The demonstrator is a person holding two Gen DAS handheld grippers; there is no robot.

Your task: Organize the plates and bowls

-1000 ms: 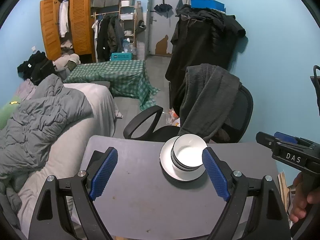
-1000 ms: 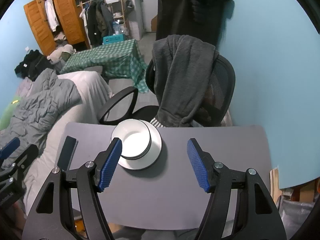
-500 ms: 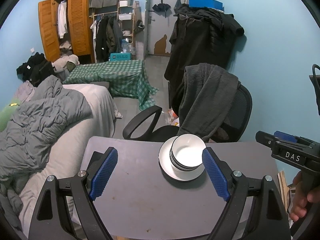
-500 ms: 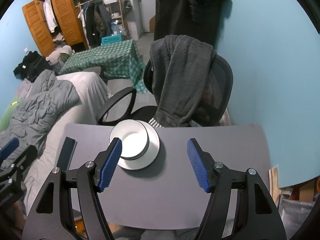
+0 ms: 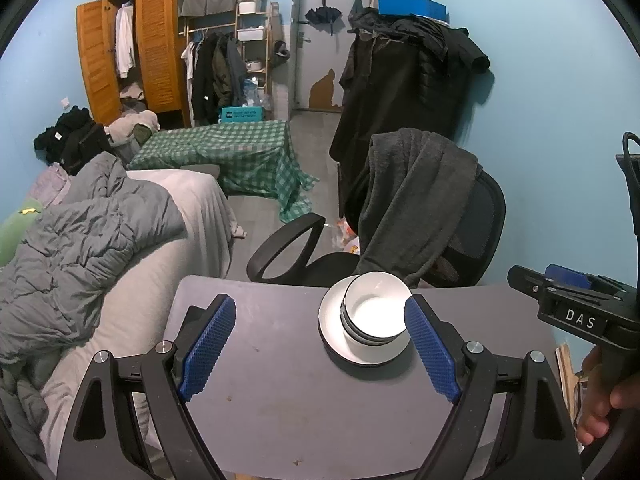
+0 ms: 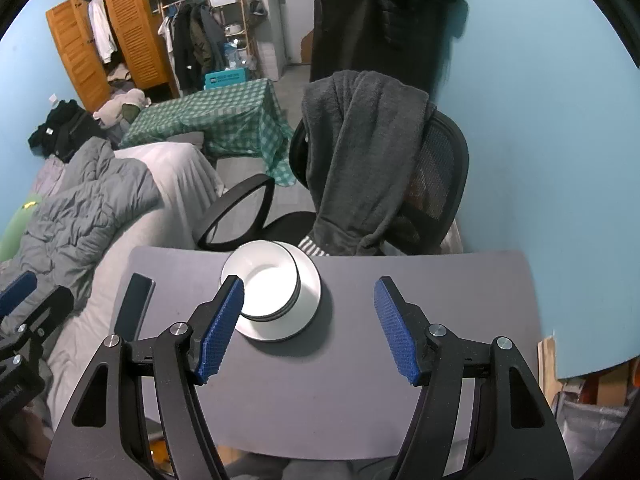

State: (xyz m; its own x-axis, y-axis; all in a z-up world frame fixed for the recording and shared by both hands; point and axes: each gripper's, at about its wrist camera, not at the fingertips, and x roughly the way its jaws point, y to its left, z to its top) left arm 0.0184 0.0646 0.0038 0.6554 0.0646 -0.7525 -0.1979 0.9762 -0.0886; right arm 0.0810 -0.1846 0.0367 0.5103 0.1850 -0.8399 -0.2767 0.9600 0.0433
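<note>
A stack of white bowls with dark rims (image 5: 374, 312) sits on a white plate (image 5: 334, 334) near the far edge of a grey table (image 5: 280, 392). The bowls (image 6: 262, 286) and plate (image 6: 310, 286) also show in the right wrist view. My left gripper (image 5: 320, 348) is open and empty, held above the table, its right finger close beside the bowls. My right gripper (image 6: 310, 330) is open and empty, above the table just behind the plate. The right gripper's body (image 5: 576, 316) shows at the right of the left wrist view.
A dark phone (image 6: 134, 302) lies on the table's left side. An office chair (image 5: 440, 232) draped with a grey garment stands just past the far table edge. A bed with a grey duvet (image 5: 92, 240) lies to the left. A blue wall is on the right.
Both grippers have drifted very slightly; the bowls and plate have not moved. Both grippers stay open.
</note>
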